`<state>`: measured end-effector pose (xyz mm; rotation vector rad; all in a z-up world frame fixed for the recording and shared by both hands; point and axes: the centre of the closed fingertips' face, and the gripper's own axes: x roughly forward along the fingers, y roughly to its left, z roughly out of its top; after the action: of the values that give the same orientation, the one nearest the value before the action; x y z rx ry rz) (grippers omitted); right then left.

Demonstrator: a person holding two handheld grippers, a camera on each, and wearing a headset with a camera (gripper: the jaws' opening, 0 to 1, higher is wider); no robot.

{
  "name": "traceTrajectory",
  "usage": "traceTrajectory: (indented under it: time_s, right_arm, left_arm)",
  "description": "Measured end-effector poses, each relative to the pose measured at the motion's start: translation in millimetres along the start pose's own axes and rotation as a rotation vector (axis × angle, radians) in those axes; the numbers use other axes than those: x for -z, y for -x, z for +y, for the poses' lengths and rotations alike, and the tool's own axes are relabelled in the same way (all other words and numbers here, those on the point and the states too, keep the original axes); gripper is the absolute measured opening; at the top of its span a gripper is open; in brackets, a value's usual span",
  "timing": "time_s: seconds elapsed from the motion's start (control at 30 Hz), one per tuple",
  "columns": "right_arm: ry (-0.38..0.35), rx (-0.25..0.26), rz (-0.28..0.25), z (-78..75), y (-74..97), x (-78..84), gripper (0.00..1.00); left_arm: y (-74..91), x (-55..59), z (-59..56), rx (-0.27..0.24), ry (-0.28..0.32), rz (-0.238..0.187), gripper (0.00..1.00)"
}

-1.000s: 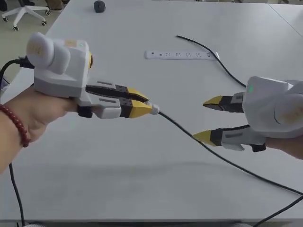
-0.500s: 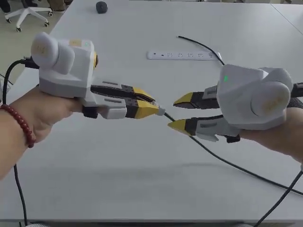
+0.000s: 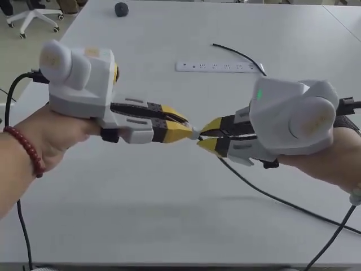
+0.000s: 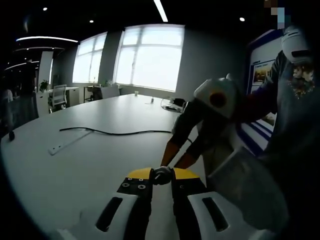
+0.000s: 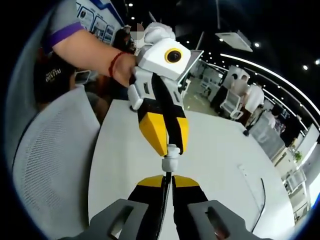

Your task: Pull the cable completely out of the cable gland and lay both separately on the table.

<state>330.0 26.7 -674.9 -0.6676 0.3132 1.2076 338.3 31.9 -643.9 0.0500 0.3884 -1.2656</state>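
Observation:
A small white cable gland (image 3: 195, 134) is held above the table, with my left gripper (image 3: 185, 129) shut on it. A black cable (image 3: 271, 195) leaves the gland and runs down to the right across the table. My right gripper (image 3: 206, 137) is shut on the cable right beside the gland, tip to tip with the left one. In the right gripper view the gland (image 5: 170, 157) sits just past my own yellow tips (image 5: 170, 182), with the cable between them. The left gripper view has its jaws (image 4: 161, 176) closed around the white gland.
A white power strip (image 3: 217, 66) lies farther back on the grey table (image 3: 141, 214), with its own black lead (image 3: 240, 55). A dark round object (image 3: 120, 8) sits near the far edge. An office chair (image 3: 25, 16) stands off the table at the top left.
My right gripper has moved left to the gland and gone from wide open to shut on the cable. The left gripper has held still with the gland.

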Motion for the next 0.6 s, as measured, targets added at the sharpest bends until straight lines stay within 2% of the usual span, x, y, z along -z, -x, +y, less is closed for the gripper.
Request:
traceTrajectory:
  time_s: [0.17,0.33,0.6]
  right_arm:
    - [0.041,0.002,0.01,-2.6,1.1,1.9,0.0]
    - [0.082,-0.003,0.031,-1.1,1.4,4.8,0.0]
    - [0.112,0.008,0.035,-3.1,3.3,4.3,0.0]
  left_arm:
    - [-0.5,2.5,-1.3,0.005,-0.006,0.014,0.15]
    - [-2.6,9.2,-3.2,0.008,-0.029,0.055,0.15]
    - [-2.5,9.6,-2.5,0.003,-0.036,0.06,0.15]
